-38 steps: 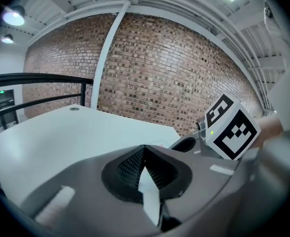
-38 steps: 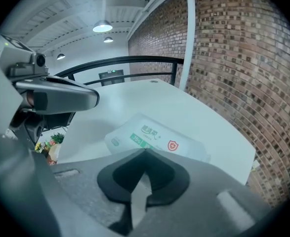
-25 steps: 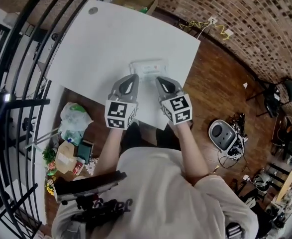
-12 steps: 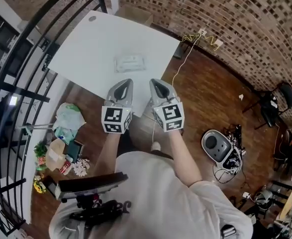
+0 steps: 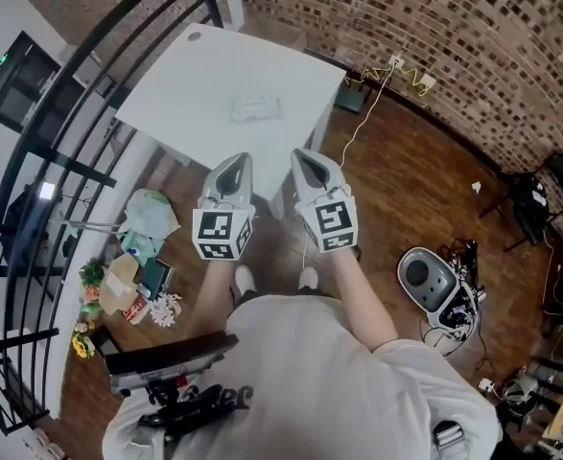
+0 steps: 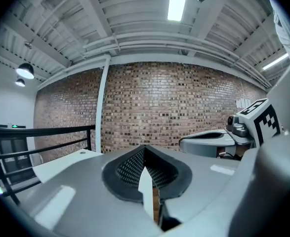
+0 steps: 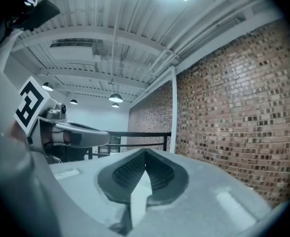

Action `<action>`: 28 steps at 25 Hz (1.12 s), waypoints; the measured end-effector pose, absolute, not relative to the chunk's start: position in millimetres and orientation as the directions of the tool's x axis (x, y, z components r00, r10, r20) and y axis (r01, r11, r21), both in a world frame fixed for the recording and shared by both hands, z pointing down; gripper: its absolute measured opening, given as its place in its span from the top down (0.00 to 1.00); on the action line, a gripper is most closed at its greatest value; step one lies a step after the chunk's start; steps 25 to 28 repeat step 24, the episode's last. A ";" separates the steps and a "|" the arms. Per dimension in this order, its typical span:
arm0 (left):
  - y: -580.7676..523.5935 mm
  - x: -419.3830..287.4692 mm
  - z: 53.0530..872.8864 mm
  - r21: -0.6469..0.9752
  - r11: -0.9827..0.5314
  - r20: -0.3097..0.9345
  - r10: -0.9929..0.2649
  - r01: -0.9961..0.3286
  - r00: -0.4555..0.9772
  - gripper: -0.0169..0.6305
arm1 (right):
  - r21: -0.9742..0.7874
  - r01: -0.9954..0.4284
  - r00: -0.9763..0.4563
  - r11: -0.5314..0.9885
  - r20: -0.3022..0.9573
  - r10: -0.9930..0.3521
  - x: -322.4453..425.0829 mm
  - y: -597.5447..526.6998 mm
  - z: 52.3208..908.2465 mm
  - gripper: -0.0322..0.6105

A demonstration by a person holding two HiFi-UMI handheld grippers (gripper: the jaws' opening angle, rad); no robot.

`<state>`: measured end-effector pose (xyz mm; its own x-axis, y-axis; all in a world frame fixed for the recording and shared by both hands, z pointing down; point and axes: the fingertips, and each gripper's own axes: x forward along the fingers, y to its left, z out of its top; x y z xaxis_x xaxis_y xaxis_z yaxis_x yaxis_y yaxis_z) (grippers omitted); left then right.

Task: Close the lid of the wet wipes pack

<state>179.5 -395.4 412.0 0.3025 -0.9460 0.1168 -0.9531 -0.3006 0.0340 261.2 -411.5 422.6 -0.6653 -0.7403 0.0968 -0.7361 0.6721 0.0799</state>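
Left gripper (image 5: 231, 166): held out in front of the person, over the floor and short of the table edge; jaws pressed together at the tips, nothing between them.
Right gripper (image 5: 307, 161): level with the left one and just beside it; jaws likewise together and empty, pointing up toward the ceiling and wall.
Brick wall (image 5: 434, 17): runs along the far side of the room, behind the table.
Wooden floor (image 5: 406, 180): the person stands on it, away from the table.
Table (image 5: 185, 94): white, near the black railing (image 5: 60, 161), bare apart from the pack.
Wet wipes pack (image 5: 255, 109): lies flat near the middle of the table, well apart from both grippers, touched by neither.
Lid: too small from here to tell whether it is shut.
Progress: my guess is the work on the pack is over, since both grippers are empty and clear of it; if the lid is open, the whole job is left to do.
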 end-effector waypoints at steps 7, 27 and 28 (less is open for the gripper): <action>-379.9 160.6 399.2 0.015 -0.342 0.104 -0.934 -0.939 0.342 0.95 | 0.055 -0.775 -0.625 0.629 0.082 -0.777 241.0 -407.3 416.1 0.97; -369.1 92.6 409.5 0.077 -0.333 0.093 -0.936 -0.940 0.339 0.95 | 0.133 -0.760 -0.625 0.636 0.116 -0.772 172.3 -394.4 420.5 0.97; -369.1 92.6 409.5 0.077 -0.333 0.093 -0.936 -0.940 0.339 0.95 | 0.133 -0.760 -0.625 0.636 0.116 -0.772 172.3 -394.4 420.5 0.97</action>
